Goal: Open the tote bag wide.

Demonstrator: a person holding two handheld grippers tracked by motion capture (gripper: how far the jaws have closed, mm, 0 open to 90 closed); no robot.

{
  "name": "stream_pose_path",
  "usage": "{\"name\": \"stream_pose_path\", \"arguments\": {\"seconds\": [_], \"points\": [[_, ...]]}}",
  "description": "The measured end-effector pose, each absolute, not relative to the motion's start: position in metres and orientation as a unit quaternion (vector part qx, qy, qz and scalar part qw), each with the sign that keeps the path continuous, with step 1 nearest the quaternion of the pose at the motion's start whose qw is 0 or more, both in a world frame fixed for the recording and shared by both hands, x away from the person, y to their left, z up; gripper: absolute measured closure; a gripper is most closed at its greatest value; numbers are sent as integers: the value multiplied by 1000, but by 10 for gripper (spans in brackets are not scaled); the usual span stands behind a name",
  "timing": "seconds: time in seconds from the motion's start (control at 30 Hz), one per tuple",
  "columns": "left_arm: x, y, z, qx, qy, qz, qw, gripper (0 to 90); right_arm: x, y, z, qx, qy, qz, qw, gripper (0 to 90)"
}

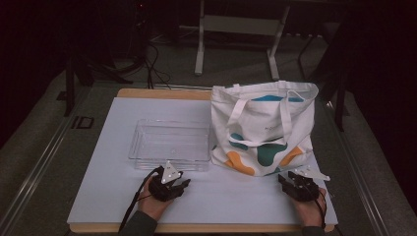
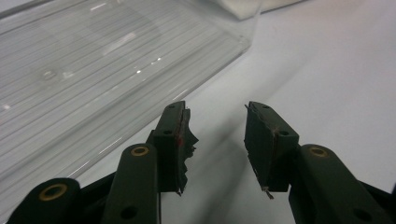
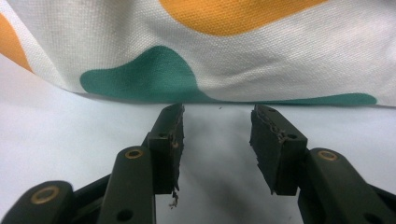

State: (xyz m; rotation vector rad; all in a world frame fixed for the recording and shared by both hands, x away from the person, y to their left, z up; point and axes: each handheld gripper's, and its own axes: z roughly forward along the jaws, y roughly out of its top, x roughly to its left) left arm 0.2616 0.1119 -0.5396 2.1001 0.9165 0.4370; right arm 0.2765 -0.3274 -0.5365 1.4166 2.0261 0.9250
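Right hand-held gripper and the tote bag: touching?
Apart. In the right gripper view the right hand-held gripper has open jaws with nothing between them, and a strip of bare white table shows between the jaw tips and the tote bag hem.

No readable text in any view.
Tote bag (image 1: 263, 125) has a faint small print line on its front, too small and blurred to read; clear tray (image 1: 169, 144) carries no label.
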Motion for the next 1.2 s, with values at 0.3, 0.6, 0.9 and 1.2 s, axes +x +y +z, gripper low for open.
{"name": "stream_pose_path", "arguments": {"seconds": [0.3, 0.6, 0.9, 1.2], "points": [[262, 112, -539, 834, 345, 155, 401, 587, 277, -328, -536, 519, 744, 342, 246, 542], [254, 109, -525, 838, 316, 150, 418, 604, 272, -327, -527, 515, 742, 352, 247, 572], [247, 106, -505, 845, 293, 135, 427, 638, 265, -331, -510, 511, 738, 368, 243, 563], [253, 98, -486, 852, 279, 129, 424, 590, 266, -337, -492, 498, 743, 378, 239, 700]]}}
